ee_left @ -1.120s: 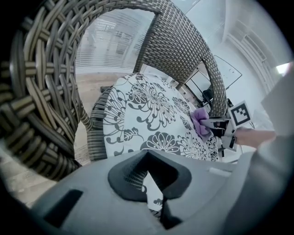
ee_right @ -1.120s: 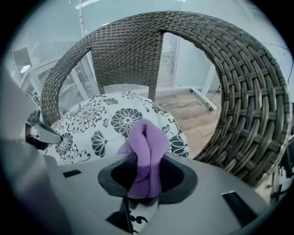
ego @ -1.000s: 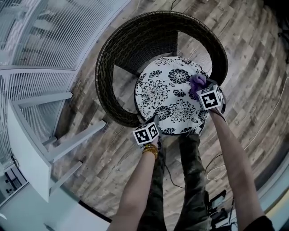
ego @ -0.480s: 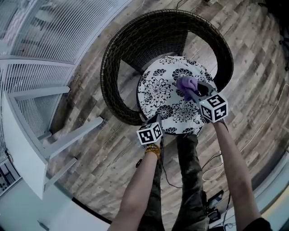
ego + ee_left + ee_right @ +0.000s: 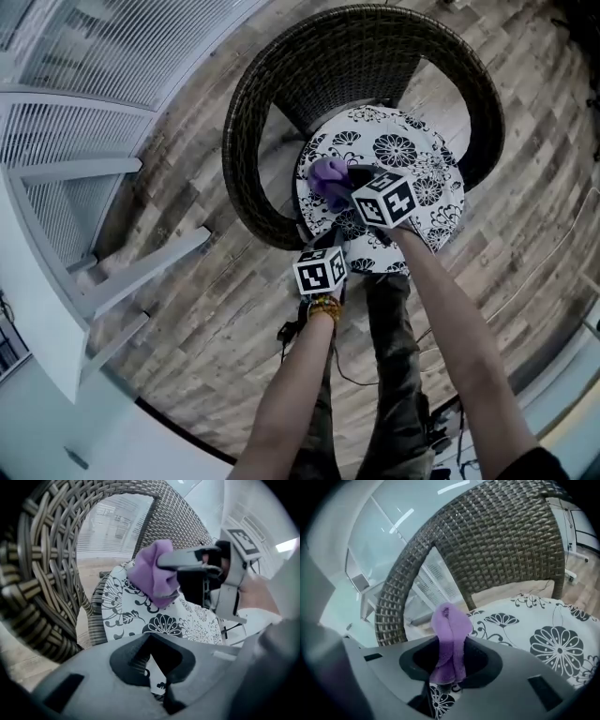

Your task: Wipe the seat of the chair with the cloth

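A round wicker chair point(image 5: 272, 84) holds a white seat cushion point(image 5: 422, 159) printed with black flowers. My right gripper point(image 5: 339, 178) is shut on a bunched purple cloth point(image 5: 328, 175), which rests over the left part of the seat. The right gripper view shows the cloth point(image 5: 450, 639) standing up between the jaws, with the seat point(image 5: 543, 634) to the right and the wicker back point(image 5: 501, 541) behind. My left gripper point(image 5: 328, 242) is shut at the seat's front edge, holding nothing I can see. From it I see the cloth point(image 5: 152, 571) and the seat point(image 5: 173, 620).
White slatted railings point(image 5: 94, 56) and a white beam point(image 5: 141, 267) stand to the left on the wood-plank floor point(image 5: 216, 319). The person's legs point(image 5: 394, 356) are right in front of the chair. A thin cable point(image 5: 445, 370) lies on the floor to the right of the legs.
My right gripper has carried the cloth across the seat from its right side to its left side. The left gripper has stayed at the front edge.
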A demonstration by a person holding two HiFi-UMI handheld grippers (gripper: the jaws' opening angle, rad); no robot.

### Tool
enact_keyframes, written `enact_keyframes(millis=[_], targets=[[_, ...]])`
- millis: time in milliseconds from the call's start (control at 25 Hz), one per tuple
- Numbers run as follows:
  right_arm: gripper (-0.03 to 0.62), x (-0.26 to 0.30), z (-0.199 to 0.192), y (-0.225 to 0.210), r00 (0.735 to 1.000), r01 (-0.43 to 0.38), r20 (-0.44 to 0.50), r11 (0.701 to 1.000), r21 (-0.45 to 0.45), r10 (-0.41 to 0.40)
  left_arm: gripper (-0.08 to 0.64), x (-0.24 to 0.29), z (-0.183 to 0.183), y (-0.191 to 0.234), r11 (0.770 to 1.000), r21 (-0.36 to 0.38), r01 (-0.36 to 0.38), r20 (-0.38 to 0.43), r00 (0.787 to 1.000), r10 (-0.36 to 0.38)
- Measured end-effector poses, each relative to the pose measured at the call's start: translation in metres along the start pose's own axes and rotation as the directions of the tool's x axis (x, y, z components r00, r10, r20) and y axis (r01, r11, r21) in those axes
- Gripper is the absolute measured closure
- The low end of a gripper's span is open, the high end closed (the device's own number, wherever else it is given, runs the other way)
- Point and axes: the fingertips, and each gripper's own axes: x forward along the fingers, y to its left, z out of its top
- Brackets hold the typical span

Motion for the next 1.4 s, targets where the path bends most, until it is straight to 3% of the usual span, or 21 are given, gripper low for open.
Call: enact_keyframes(millis=[120,240,320,400,520,680,1120,1400], targets=[[0.463,0.013,-0.026,-0.013,0.996,0.047,-0.072,0.999,0.007,-0.046,0.542,-0.015,0.017,-0.012,0.994,0.100,0.035,0.067,0.997,-0.041],[0.463,0.017,-0.035,-0.019,0.995,0.067,-0.074,0.998,0.020,-0.065,0.543,-0.036,0.062,-0.023,0.975,0.206,0.087,0.190,0.974,-0.127],[0.465,0.025,-0.034,-0.018,0.994,0.063,-0.090,0.998,0.015,-0.061,0.545,-0.036,0.081,-0.016,0.985,0.156,0.079,0.186,0.977,-0.107],[0.465,0.028,-0.032,-0.019,0.990,0.063,-0.123,0.998,0.003,-0.062,0.545,-0.025,0.080,-0.002,1.000,0.028,0.015,0.113,0.993,-0.018],[0.465,0.031,-0.034,-0.018,0.985,0.065,-0.162,0.998,0.010,-0.062,0.545,-0.010,0.065,0.015,0.992,-0.100,-0.074,0.017,0.997,0.076],[0.468,0.025,-0.037,-0.023,0.984,0.063,-0.168,0.998,0.018,-0.059,0.545,0.009,0.050,0.018,0.980,-0.184,-0.073,-0.024,0.997,0.070],[0.472,0.014,-0.039,-0.043,0.973,0.139,-0.172,0.987,-0.078,-0.151,0.545,0.016,0.045,0.025,0.975,-0.202,-0.092,0.012,0.995,0.096],[0.472,-0.018,-0.040,-0.083,0.965,0.200,-0.156,0.975,-0.092,-0.212,0.545,0.018,0.045,0.026,0.973,-0.210,-0.099,0.013,0.994,0.104]])
